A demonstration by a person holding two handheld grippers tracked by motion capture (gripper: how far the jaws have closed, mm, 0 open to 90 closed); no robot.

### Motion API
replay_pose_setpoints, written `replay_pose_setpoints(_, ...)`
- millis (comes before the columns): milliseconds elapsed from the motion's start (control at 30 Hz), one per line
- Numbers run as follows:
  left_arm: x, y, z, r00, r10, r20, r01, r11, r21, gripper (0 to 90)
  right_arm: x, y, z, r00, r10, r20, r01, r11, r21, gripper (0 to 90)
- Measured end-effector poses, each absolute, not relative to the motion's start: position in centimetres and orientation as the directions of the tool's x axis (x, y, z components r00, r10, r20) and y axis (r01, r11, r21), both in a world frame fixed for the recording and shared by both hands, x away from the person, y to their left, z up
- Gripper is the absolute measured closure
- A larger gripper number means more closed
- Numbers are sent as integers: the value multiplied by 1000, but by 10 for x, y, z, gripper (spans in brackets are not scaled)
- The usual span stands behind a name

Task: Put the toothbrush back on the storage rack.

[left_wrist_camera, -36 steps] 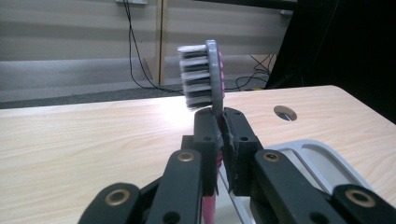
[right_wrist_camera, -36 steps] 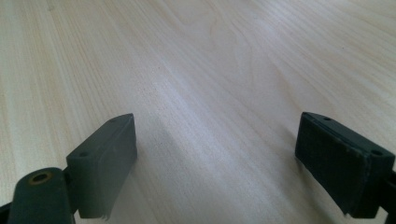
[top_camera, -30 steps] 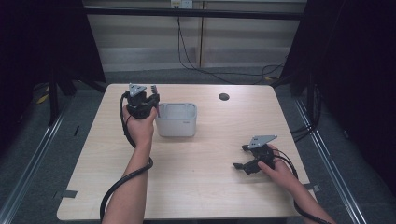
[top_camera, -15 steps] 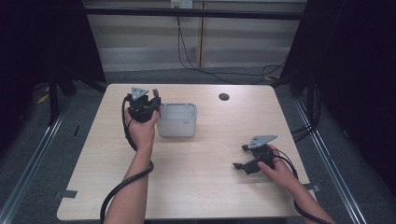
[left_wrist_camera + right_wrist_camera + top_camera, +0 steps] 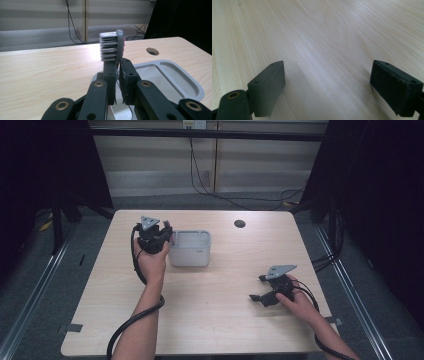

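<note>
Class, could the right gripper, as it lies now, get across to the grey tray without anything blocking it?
Probably yes. The right gripper rests on the table with jaws open, and bare wood lies between it and the grey tray. The left gripper, shut on a toothbrush, is at the tray's far side.

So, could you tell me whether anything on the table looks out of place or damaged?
Nothing stands out. The left gripper holds a small ridged grey piece upright beside the grey tray, and the right gripper rests open on the table.
</note>
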State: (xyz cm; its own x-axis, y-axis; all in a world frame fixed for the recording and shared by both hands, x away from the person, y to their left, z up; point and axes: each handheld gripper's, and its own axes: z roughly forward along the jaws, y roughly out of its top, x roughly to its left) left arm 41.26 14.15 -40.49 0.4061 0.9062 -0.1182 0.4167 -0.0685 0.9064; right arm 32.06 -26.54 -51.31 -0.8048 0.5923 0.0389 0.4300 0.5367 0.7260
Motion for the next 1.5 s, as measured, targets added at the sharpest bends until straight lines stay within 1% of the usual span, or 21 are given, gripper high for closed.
replay_pose_setpoints(933, 407, 146, -411, 413, 904, -113, 434, -87, 897, 830, 321, -265, -513, -806, 591, 39, 429, 538, 726, 125)
replay_pose_setpoints(1267, 404, 150, -407, 429, 897, -107, 445, -107, 889, 764, 321, -265, -513, -805, 591, 39, 430, 537, 726, 125)
replay_pose_setpoints(1500, 403, 150, -403, 451, 888, -92, 448, -137, 884, 689, 321, -265, -513, -805, 592, 39, 430, 537, 726, 125)
